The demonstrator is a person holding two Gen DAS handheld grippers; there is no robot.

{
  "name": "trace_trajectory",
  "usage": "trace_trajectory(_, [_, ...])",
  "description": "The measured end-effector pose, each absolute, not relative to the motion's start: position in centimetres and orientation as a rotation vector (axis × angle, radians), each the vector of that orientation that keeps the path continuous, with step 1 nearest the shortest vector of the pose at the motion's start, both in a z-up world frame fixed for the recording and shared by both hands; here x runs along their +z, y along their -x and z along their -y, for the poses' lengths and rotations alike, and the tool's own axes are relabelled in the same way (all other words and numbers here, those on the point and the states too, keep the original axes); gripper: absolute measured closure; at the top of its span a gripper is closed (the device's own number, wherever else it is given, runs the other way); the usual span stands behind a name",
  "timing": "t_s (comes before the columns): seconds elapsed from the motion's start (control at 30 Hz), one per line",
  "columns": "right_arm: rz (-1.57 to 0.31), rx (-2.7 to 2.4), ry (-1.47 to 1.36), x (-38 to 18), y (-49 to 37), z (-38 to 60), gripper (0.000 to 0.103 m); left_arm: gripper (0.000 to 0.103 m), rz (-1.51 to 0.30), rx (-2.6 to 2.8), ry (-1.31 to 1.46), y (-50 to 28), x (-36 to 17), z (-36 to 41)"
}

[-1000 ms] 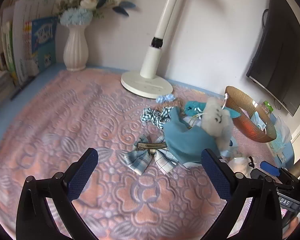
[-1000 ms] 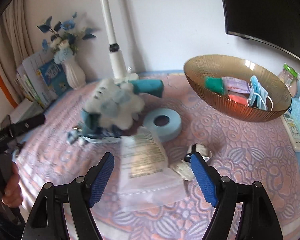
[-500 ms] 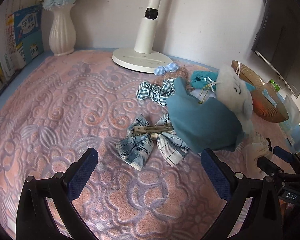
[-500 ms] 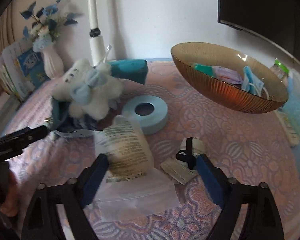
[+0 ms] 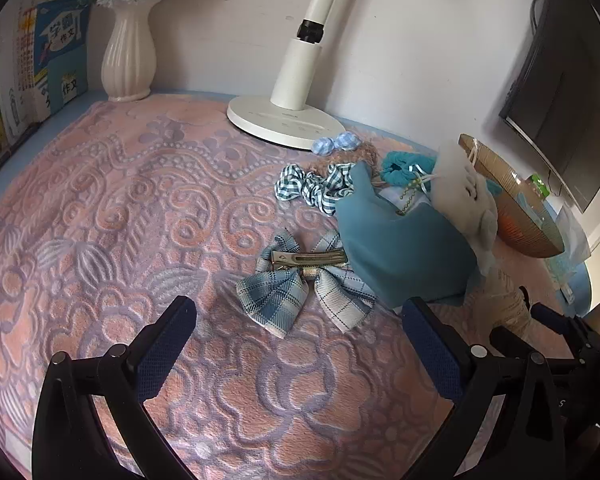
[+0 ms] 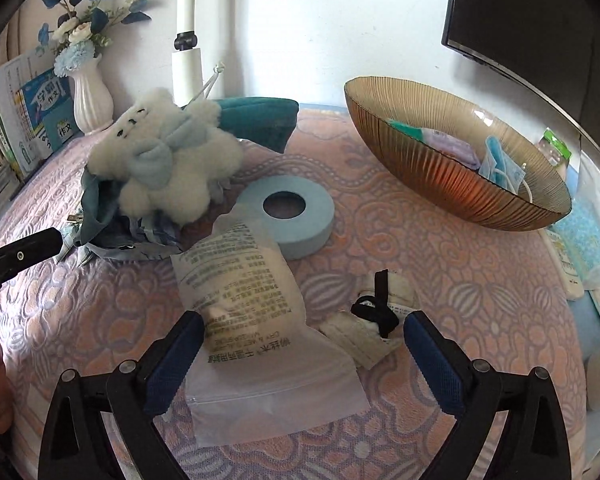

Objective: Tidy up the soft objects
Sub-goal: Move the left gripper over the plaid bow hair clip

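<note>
My left gripper [image 5: 300,346] stands open just above the pink mat, with a blue plaid bow hair clip [image 5: 300,284] right ahead of its fingertips. Beside the bow are a teal cloth [image 5: 400,248], a white plush toy [image 5: 464,200], a gingham scrunchie [image 5: 312,188] and a teal scrunchie [image 5: 404,168]. My right gripper [image 6: 304,356] has its jaws opening wide. A clear zip bag with a beige pad [image 6: 244,292] lies flat between them, not gripped. The plush toy [image 6: 168,164] rests on the teal cloth [image 6: 256,116].
A ribbed amber bowl [image 6: 452,176] holding face masks stands at the right. A blue tape ring [image 6: 292,216] and a white bundle with a black tie [image 6: 380,312] lie near the bag. A lamp base [image 5: 284,120], vase [image 5: 128,60] and books line the back wall.
The right jaws have spread wider. Both cameras have sunk closer to the mat and tipped down. The plush, blurred a second ago, now lies still on the teal cloth.
</note>
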State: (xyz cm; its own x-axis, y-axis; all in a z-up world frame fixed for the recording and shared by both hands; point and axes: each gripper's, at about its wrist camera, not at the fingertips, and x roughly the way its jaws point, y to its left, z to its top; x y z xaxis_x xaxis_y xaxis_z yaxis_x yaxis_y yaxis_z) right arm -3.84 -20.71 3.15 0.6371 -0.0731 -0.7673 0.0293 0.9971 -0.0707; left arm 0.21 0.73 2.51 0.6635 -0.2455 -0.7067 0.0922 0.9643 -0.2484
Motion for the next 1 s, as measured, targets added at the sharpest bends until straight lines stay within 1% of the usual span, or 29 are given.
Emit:
trace_trajectory(0.27, [-0.845, -0.069, 0.054, 3.5, 4.2, 20.8, 0.004, 0.001, -0.791, -0.223, 0.193, 0.2, 3.0, -0.5])
trace_trajectory(0.43, [-0.785, -0.105, 0.029, 4.5, 5.2, 21.4, 0.003, 0.001, -0.776, -0.216, 0.194, 0.3, 3.1, -0.5])
trace_trajectory(0.77, [-0.682, -0.112, 0.027, 5.8, 7.0, 21.4, 0.002, 0.001, -0.684, -0.164, 0.131, 1.5, 4.1, 0.2])
trace_trajectory(0.9, [-0.658, -0.11, 0.009, 6.1, 7.3, 21.7, 0.0, 0.001, -0.642, -0.146, 0.159, 2.3, 4.5, -0.6])
trace_trajectory(1.0, [-0.662, -0.093, -0.019, 6.1, 7.5, 22.1, 0.0, 0.001, -0.646, -0.148, 0.207, 2.0, 4.5, -1.4])
